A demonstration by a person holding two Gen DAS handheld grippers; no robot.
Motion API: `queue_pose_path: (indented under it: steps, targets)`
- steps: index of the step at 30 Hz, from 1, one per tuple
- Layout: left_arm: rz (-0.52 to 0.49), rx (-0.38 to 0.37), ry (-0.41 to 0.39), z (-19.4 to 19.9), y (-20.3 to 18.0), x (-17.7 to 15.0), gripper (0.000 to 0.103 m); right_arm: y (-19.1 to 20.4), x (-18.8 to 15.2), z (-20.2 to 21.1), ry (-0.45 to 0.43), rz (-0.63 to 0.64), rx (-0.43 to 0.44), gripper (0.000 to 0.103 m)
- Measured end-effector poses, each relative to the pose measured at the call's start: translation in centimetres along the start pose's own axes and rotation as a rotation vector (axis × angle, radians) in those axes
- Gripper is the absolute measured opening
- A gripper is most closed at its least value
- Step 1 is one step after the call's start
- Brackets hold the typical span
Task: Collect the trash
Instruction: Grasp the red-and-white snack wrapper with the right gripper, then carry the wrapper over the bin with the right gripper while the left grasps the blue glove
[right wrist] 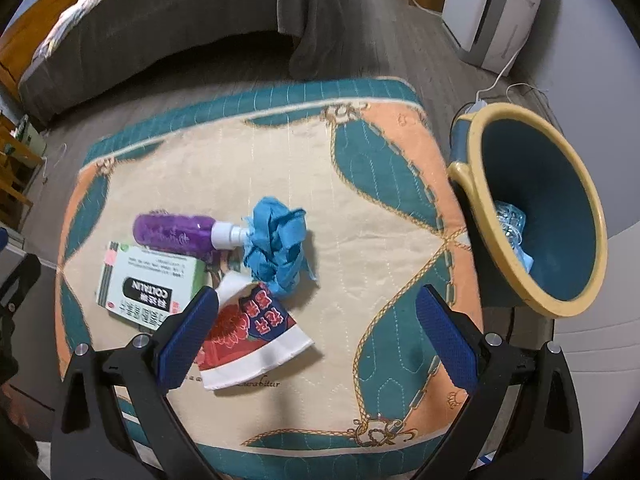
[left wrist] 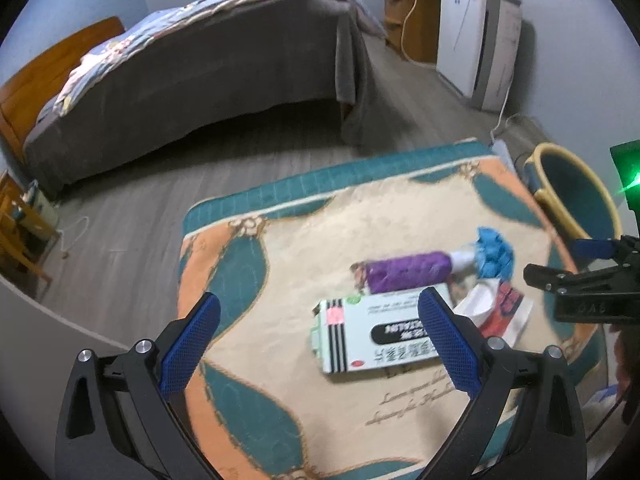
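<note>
On a patterned cloth-covered table (right wrist: 380, 208) lie a purple bottle (right wrist: 176, 234), a crumpled blue wad (right wrist: 276, 248), a white and green medicine box (right wrist: 148, 284) and a flattened red and white paper cup (right wrist: 252, 336). The same bottle (left wrist: 408, 272), wad (left wrist: 494, 254) and box (left wrist: 376, 336) show in the left wrist view. A blue bin with a yellow rim (right wrist: 536, 208) stands right of the table and holds clear crumpled plastic (right wrist: 510, 224). My left gripper (left wrist: 318, 344) is open above the box. My right gripper (right wrist: 316, 334) is open above the paper cup.
A bed with a grey cover (left wrist: 208, 68) stands beyond the table across a grey wood floor (left wrist: 128, 216). A white cabinet (left wrist: 476, 40) and a wooden nightstand (left wrist: 412, 20) line the far wall. A white cable (right wrist: 500, 80) runs on the floor by the bin.
</note>
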State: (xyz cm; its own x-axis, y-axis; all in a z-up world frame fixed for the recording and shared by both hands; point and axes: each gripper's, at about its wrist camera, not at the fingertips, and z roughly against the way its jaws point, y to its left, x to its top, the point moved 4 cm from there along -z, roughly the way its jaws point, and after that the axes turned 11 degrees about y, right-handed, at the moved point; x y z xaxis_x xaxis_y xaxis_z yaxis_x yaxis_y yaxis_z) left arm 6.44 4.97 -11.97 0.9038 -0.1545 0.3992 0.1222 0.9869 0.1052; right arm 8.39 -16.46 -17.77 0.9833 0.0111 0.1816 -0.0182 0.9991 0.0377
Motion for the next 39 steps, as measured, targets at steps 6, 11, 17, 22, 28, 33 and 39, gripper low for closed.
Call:
queue_pose_path:
  steps: [6, 11, 17, 22, 28, 33, 39]
  targets:
    - [0.063, -0.034, 0.011, -0.1, 1.6, 0.0, 0.098, 1.9, -0.5, -1.6, 0.041, 0.022, 0.047, 0.089]
    - [0.063, -0.028, 0.009, -0.1, 2.1, 0.0, 0.098, 4.4, -0.5, -1.2, 0.047, 0.036, 0.117, 0.066]
    - [0.071, -0.045, 0.011, -0.2, 2.7, -0.1, 0.098, 5.6, -0.6, -3.7, 0.143, 0.005, 0.177, 0.035]
    - [0.073, -0.062, 0.011, -0.1, 2.8, 0.1, 0.098, 5.3, -0.2, -2.8, 0.126, -0.013, 0.2, 0.017]
    - [0.065, -0.093, 0.024, -0.5, 1.6, 0.5, 0.098, 3.7, 0.2, 0.9, 0.113, 0.045, 0.176, 0.016]
    - [0.024, -0.09, 0.02, -0.7, -1.0, 1.3, 0.098, 0.5, 1.8, 4.8, 0.013, 0.107, 0.106, 0.016]
    - [-0.027, -0.111, 0.048, -2.4, -5.3, 2.3, 0.098, -4.0, 3.2, 3.9, -0.003, 0.024, 0.12, 0.016]
